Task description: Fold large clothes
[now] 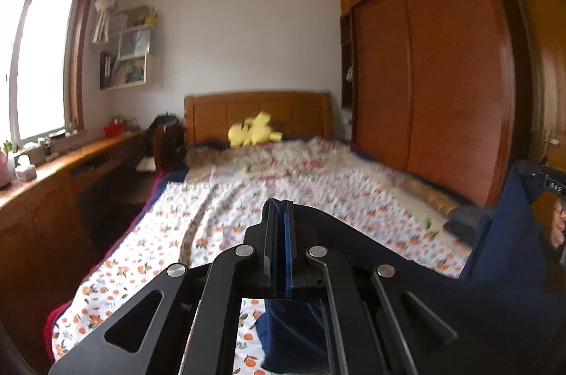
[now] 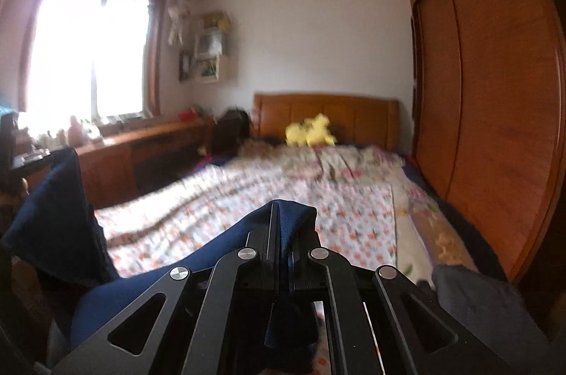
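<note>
Matte black linkage arms (image 1: 226,297) with silver rivets, slim black fingers (image 2: 272,233)

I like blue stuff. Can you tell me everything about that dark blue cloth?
The dark blue garment looks like soft, plain fabric. It hangs above the flowery bedspread, stretched between the two grippers. The left gripper is shut on one part, the right gripper on another, and loose folds droop below each.

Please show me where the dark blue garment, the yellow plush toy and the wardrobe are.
dark blue garment (image 2: 297,215), right wrist view, bunched edge.
yellow plush toy (image 1: 253,131), left wrist view, body.
wardrobe (image 1: 456,85), left wrist view, sliding door.
</note>
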Action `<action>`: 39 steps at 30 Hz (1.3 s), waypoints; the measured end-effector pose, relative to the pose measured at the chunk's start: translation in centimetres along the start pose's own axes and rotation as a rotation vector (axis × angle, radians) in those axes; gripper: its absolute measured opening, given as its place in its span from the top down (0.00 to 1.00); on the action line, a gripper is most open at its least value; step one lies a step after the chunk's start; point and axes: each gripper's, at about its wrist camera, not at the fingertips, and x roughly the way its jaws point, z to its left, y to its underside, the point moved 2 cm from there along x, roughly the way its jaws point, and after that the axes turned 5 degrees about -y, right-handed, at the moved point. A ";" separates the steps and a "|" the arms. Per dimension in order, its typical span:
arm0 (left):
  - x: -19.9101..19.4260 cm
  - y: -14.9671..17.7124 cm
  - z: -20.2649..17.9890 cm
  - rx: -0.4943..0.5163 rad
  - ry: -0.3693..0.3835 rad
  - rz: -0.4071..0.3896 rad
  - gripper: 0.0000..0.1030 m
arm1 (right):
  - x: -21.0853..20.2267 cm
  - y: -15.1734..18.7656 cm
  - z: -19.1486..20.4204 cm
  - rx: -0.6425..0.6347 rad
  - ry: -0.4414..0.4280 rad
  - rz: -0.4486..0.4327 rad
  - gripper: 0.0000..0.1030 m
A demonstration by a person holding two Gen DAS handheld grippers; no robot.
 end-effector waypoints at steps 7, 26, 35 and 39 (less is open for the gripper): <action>11.3 5.4 0.3 -0.002 0.000 0.178 0.97 | 9.5 6.4 -2.4 0.011 0.046 0.189 0.98; 16.3 12.9 0.7 0.016 -0.052 0.304 0.71 | 13.7 14.3 -2.6 -0.005 0.067 0.362 0.72; 15.4 16.0 0.6 0.013 -0.052 0.256 0.14 | 12.5 15.6 -0.6 -0.004 0.077 0.376 0.62; 15.1 17.8 0.6 0.004 -0.028 0.242 0.05 | 13.4 15.9 1.9 -0.024 0.044 0.387 0.60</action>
